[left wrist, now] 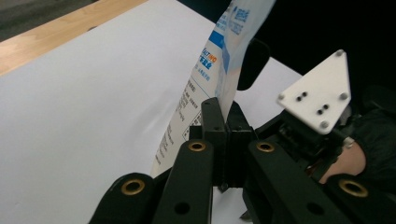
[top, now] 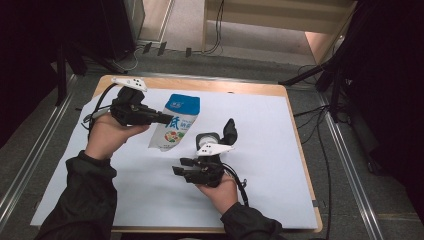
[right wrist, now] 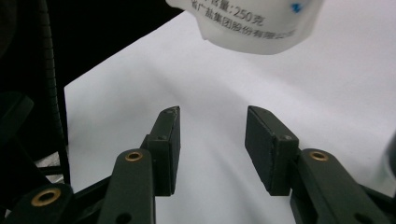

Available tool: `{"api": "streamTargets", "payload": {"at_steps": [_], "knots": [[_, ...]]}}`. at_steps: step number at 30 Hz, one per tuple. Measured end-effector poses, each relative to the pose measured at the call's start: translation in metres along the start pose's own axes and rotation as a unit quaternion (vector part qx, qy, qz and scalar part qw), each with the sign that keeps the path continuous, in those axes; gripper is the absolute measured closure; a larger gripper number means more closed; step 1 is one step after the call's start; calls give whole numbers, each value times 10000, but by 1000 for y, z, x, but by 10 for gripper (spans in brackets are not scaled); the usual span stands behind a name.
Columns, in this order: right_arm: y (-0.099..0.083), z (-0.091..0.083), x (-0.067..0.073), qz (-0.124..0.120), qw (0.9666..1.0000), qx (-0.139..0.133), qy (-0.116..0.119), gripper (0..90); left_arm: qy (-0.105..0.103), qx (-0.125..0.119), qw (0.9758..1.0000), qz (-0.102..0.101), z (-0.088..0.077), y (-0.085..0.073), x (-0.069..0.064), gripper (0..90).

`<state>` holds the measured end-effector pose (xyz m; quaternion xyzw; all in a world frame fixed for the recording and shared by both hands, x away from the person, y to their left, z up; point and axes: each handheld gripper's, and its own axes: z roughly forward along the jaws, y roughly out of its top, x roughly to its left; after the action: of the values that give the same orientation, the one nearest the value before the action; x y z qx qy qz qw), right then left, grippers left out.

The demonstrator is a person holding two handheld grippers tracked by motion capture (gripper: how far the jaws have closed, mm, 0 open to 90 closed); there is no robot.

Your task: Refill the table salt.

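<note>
While left claw (top: 167, 119) pinches pouch (top: 176, 124), right claw (top: 181, 166) gapes.

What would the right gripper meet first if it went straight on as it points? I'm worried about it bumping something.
Probably the bottom edge of the pouch, which hangs ahead of the open right gripper and above the white sheet. Depth is unclear; it might slip just beneath.

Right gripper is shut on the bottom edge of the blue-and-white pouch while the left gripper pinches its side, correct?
Not quite. The right gripper is open and holds nothing: the right gripper view shows its jaws apart, with the blue-and-white pouch hanging clear beyond them. The left gripper does pinch the pouch's side edge, as the left gripper view shows.
</note>
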<state>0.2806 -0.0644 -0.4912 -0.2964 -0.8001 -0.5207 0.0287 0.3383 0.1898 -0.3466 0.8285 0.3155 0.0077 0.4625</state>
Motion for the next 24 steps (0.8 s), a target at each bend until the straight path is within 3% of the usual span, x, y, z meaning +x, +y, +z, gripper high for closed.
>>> {"api": "streamTargets", "payload": {"at_steps": [5,16,24], "knots": [[2,-12,0,-90,9999,26,-46,573,121,-77,9998,-102,-3,-5,12,900],[1,-44,-4,-270,9994,167,-144,567,596,-119,9976,-330,-3,-16,41,900],[-8,-74,-15,-102,9991,178,-372,563,792,-199,9954,-504,5,-19,67,900]]}}
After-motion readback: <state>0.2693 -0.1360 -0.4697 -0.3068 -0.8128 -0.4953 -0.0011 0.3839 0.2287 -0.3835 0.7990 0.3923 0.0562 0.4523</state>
